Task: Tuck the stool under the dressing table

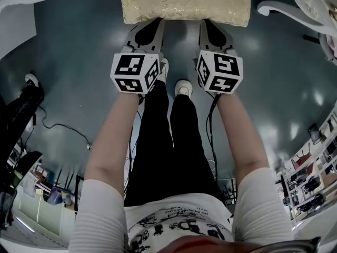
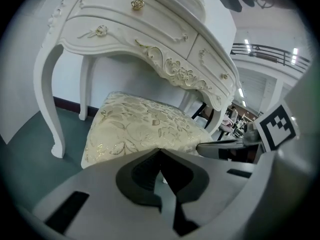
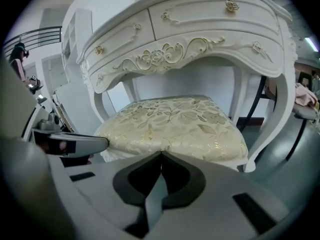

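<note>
My left gripper [image 2: 160, 151] and right gripper [image 3: 161, 154] have their jaws clenched on nothing, tips at the near edge of the cushioned stool [image 3: 175, 124]. It sits between the dressing table [image 3: 190, 39] legs, with bare floor [image 1: 79, 62] on either side.

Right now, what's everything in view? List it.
stool: 1, cream-gold floral cushion, between the table's front legs, just ahead of both grippers
dressing table: 1, white, carved, gold knobs, over the stool
floor: dark grey-green, all around
cables: black, on the floor at the person's left
legs: 2, black trousers, between the arms
shoes: 2, white, on the floor between the grippers
left hand-held gripper: 1, grey, jaws shut, empty, at the stool's near edge
right hand-held gripper: 1, grey, jaws shut, empty, at the stool's near edge
</note>
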Demonstrator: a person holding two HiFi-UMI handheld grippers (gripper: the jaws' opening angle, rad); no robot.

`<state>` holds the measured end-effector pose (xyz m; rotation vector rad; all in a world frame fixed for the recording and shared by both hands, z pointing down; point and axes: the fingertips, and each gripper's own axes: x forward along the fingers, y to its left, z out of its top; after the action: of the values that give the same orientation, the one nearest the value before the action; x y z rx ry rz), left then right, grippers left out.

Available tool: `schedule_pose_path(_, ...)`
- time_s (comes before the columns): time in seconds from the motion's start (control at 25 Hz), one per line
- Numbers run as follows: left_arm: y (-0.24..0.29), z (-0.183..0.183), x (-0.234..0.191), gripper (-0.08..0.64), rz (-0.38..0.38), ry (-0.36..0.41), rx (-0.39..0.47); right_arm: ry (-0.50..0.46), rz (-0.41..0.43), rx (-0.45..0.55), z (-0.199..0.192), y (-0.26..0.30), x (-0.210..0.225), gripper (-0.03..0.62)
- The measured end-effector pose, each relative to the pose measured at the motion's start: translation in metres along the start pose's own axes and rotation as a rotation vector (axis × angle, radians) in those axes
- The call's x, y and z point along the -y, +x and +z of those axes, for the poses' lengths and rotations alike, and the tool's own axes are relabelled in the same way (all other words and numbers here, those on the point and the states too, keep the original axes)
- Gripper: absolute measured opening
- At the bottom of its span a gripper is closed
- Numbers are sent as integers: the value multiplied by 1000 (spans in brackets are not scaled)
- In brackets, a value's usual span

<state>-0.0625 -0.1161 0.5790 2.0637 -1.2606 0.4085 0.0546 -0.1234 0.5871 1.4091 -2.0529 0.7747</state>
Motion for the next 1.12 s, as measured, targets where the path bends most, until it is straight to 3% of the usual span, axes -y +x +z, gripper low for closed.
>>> schedule_pose_path(0.12,11,13,-7,20,-9,34,6,-30,6,24,14,14,4,17)
schedule_pose_path(0.56,51,50,-24,20,7,42,45,-73,-2,38,53,52,22,17)
schedule_pose_path(0.84,66,64,-28,20,-71,22,61,-77,-22,33,70,68,31,17)
schedule_pose_path(1.12,80,83,-43,20,-34,27,68,-79,-30,37,86,83,31,17)
